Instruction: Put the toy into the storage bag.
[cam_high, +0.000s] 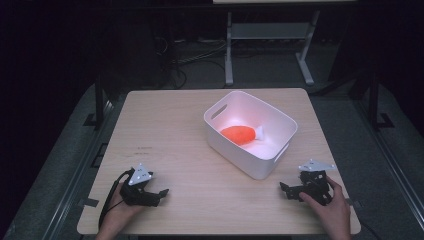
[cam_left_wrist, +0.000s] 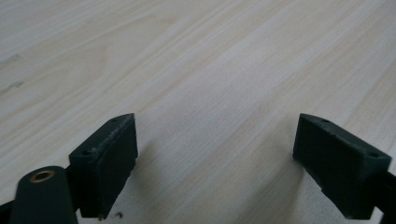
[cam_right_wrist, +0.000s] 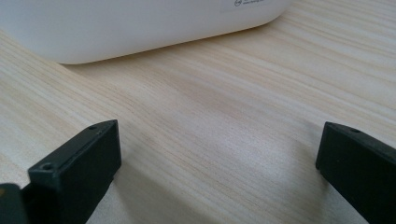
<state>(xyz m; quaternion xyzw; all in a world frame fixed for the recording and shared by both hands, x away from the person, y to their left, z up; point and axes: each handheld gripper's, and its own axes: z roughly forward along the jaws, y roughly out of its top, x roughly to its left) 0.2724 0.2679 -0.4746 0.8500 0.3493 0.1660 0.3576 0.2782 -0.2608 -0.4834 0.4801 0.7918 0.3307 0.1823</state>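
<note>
Dark room behind, with a metal-legged stand (cam_high: 270, 45) and loose cables (cam_high: 192, 60) on the floor at the top centre of the high view. Pale wood-grain tabletop (cam_high: 170, 130) fills the middle of the frame. White plastic bin (cam_high: 272, 160) with cut-out handles sits right of centre, turned at an angle to the tabletop's edges; inside it lies an orange plush toy (cam_high: 237, 134) with a white end, on the bin's floor. Left gripper (cam_high: 161, 193) rests at lower left of the high view, held by the person's left hand (cam_high: 117, 212), well apart from the bin; in the left gripper view its jaws stand wide, with bare wood between them. Right gripper (cam_high: 284, 189) rests at lower right in the person's right hand (cam_high: 332, 205), near the bin's closest corner; in the right gripper view its jaws stand wide, holding nothing, and the bin's white wall (cam_right_wrist: 140, 28) crosses the top of the frame just ahead. Small label (cam_right_wrist: 247, 4) on that wall at upper right, print too small to read. Faint dark marks (cam_high: 145, 148) on the tabletop left of centre, also unreadable. No object lies between either gripper and the bin.
</note>
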